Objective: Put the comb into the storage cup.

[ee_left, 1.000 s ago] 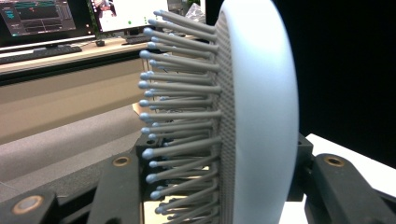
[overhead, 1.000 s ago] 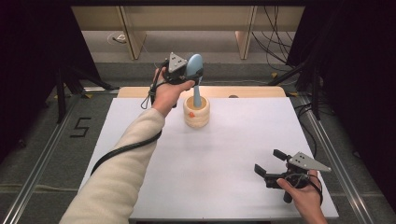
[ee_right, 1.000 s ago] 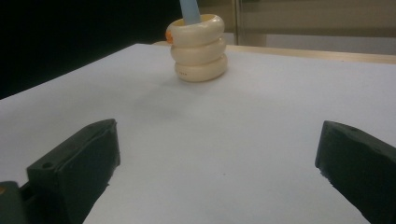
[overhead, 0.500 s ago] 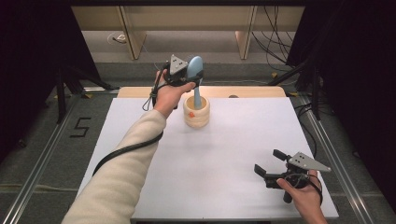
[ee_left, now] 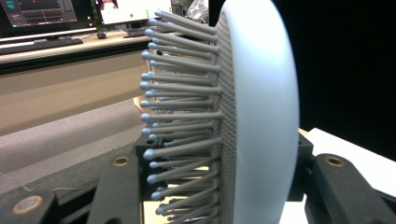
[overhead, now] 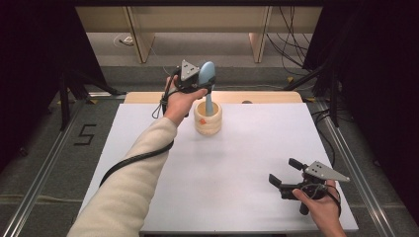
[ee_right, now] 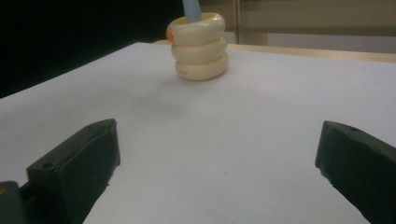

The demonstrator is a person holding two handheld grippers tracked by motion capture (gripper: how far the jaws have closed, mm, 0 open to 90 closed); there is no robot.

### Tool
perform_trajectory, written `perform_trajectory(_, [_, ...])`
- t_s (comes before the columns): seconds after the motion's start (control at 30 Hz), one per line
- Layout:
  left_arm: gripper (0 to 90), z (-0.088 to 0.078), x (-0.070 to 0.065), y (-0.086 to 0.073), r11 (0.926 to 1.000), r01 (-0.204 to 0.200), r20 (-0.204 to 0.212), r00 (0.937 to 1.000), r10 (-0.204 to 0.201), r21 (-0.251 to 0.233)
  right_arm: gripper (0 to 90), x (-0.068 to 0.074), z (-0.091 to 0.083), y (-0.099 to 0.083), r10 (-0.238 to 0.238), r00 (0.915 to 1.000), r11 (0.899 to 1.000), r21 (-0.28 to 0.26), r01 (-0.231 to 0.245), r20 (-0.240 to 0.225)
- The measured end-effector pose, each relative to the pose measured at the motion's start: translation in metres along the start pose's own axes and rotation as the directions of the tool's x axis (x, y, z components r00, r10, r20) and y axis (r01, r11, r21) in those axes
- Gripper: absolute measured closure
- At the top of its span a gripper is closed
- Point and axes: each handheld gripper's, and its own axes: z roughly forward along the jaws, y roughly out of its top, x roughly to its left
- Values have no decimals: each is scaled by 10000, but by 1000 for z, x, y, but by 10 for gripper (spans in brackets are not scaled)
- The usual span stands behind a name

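Note:
A light blue hairbrush (overhead: 207,74) stands upright with its handle down inside a cream ribbed holder (overhead: 208,124) at the far middle of the white table (overhead: 222,168). My left gripper (overhead: 204,83) is shut on the brush's head; in the left gripper view the grey bristles and pale back (ee_left: 261,116) sit between the black jaws. My right gripper (overhead: 287,172) rests low at the near right of the table, open, nothing between its fingers. The right gripper view looks past them to the holder (ee_right: 201,46) and the brush handle (ee_right: 191,7).
A small orange mark (overhead: 201,120) shows on the holder's side. A wooden strip (overhead: 267,96) runs along the table's far edge, with table legs and cables beyond. Metal rails (overhead: 44,163) flank the table. The gripper's cable (overhead: 133,160) trails beside my left sleeve.

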Motion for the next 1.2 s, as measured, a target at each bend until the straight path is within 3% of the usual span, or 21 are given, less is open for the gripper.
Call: perform_trajectory(1.2, [484,9,1,-20,9991,246,-53,9997,-245,358,10,-1,1,-1,-18,10000,10000,-4,18,-56])
